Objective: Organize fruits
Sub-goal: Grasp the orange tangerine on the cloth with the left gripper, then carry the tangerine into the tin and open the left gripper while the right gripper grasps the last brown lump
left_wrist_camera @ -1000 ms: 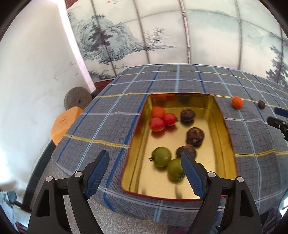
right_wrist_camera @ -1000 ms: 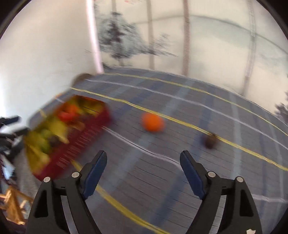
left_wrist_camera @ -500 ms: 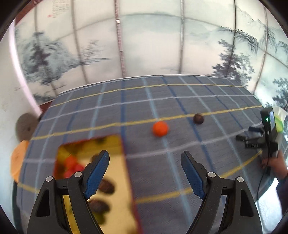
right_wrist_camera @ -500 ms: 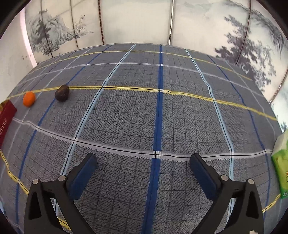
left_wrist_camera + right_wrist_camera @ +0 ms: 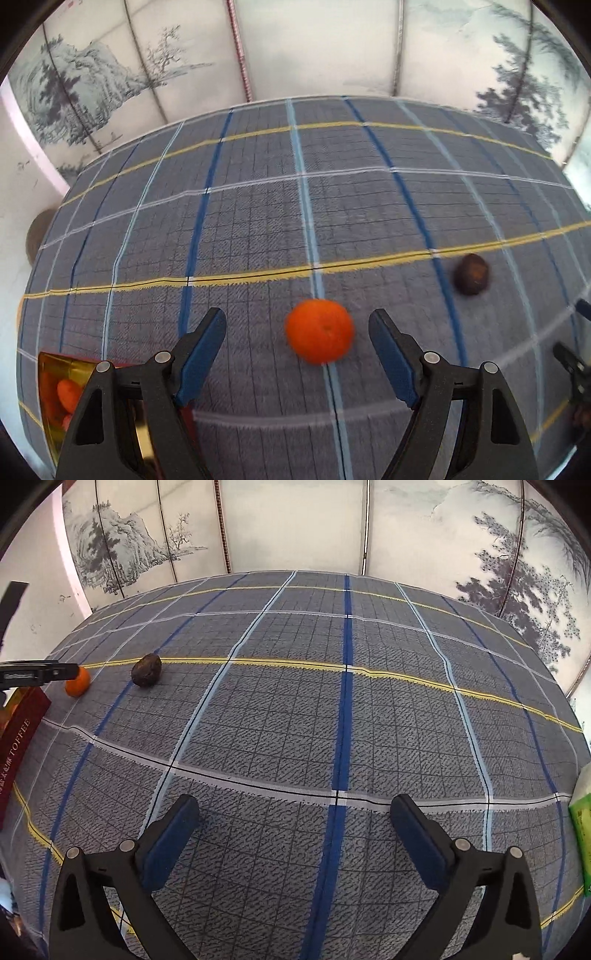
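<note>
The orange fruit lies on the plaid cloth between the spread fingers of my left gripper, a touch toward the three o'clock pad; the pads are not on it yet, though the jaws are closing. A dark brown fruit sits at its two o'clock, apart from it, and the gold tin with the sorted fruit shows at my eight o'clock. I judge this the reach-and-grasp step: next I should lower, centre the fruit, and squeeze gently so it does not roll. My right gripper hangs released and empty over bare cloth, the brown fruit at its ten o'clock.
</note>
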Demonstrator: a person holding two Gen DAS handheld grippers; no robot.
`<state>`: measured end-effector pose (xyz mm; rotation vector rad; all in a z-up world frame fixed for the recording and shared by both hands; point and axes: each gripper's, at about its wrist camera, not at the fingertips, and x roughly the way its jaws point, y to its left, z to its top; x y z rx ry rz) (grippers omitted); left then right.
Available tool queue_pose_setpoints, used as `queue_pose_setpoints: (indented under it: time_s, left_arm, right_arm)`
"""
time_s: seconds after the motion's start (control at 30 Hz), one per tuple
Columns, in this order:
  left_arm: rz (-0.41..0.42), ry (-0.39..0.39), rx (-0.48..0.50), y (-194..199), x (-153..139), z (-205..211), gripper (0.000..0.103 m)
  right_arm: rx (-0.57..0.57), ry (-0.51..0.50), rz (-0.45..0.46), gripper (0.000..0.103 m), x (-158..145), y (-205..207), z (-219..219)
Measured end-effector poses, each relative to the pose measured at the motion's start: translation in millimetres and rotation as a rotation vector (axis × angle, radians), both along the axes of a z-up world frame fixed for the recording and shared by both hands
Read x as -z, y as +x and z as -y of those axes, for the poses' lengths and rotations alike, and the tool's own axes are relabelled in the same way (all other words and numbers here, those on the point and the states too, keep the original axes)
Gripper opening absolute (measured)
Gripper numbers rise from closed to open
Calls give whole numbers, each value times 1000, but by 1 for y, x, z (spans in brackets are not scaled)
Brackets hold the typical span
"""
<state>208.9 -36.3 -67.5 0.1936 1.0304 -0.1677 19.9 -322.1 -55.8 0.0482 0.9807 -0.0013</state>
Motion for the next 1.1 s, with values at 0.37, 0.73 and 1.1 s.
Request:
queue_pose_setpoints:
  time_s: [0.37, 0.73, 1.1]
  left_arm:
    - [-65, -171, -52, -34, 4, -12, 40]
    - [-37, -316, -62, -132, -47, -44, 40]
    - [28, -282, -104, -181, -70, -79, 41]
  right_arm:
    - [-47, 73, 45, 103, -9, -3, -1]
    - [-324, 152, 108, 84, -27, 74, -84]
    - [-328, 72, 28, 38, -4, 117, -113]
